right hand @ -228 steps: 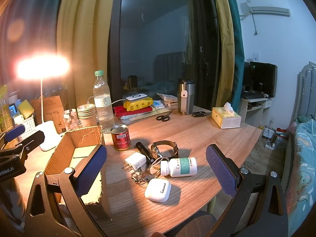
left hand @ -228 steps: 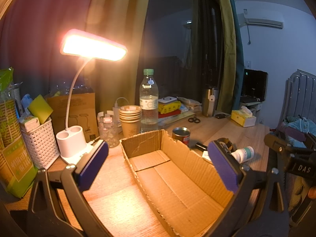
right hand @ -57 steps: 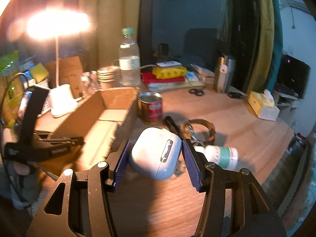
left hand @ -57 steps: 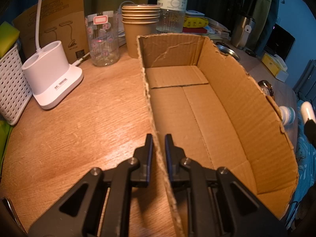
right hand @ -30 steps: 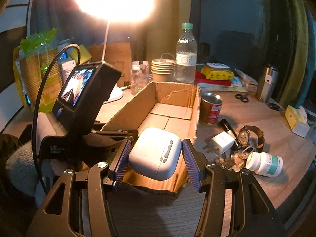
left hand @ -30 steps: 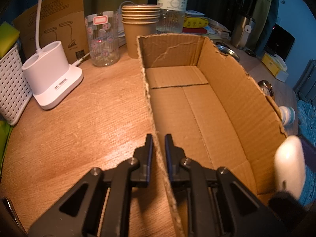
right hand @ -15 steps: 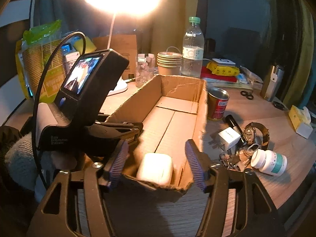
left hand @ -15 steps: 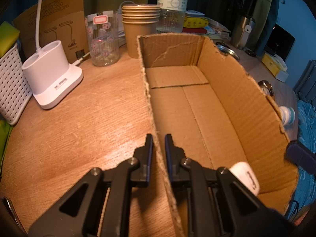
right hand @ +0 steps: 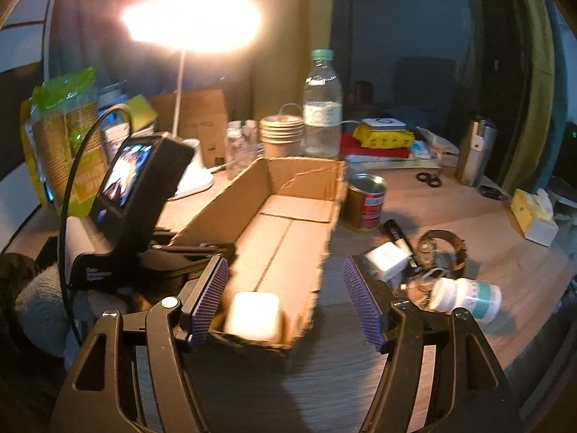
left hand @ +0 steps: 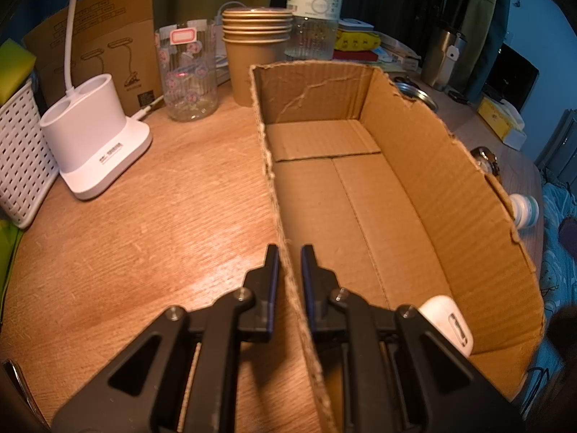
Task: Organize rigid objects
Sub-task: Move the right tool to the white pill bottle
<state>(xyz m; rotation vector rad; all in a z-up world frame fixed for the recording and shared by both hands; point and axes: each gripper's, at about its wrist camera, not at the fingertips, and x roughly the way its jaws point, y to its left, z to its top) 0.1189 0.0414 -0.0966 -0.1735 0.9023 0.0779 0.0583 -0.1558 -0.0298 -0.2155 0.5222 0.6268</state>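
An open cardboard box (left hand: pixel 450 195) lies on the wooden table. My left gripper (left hand: pixel 289 263) is shut on its left wall near the front end. A white earbud case (left hand: pixel 449 321) lies inside the box at the near end; it also shows in the right wrist view (right hand: pixel 254 314). My right gripper (right hand: pixel 288 303) is open and empty, just above and behind the box's (right hand: pixel 288 231) near end. A white pill bottle (right hand: pixel 465 297), a white charger (right hand: pixel 387 258), a watch (right hand: pixel 443 249), a black pen (right hand: pixel 398 236) and a red can (right hand: pixel 364 205) lie right of the box.
A white lamp base (left hand: pixel 95 144), a white basket (left hand: pixel 21 151), a glass jar (left hand: pixel 187 72), stacked paper cups (left hand: pixel 256 54) and a water bottle (left hand: pixel 315 11) stand left of and behind the box. A tissue box (right hand: pixel 533 213) and steel flask (right hand: pixel 476 155) stand at the right.
My right gripper carried the earbud case over the box, opened and let it drop in; it has since drawn back a little. My left gripper has stayed clamped on the box wall.
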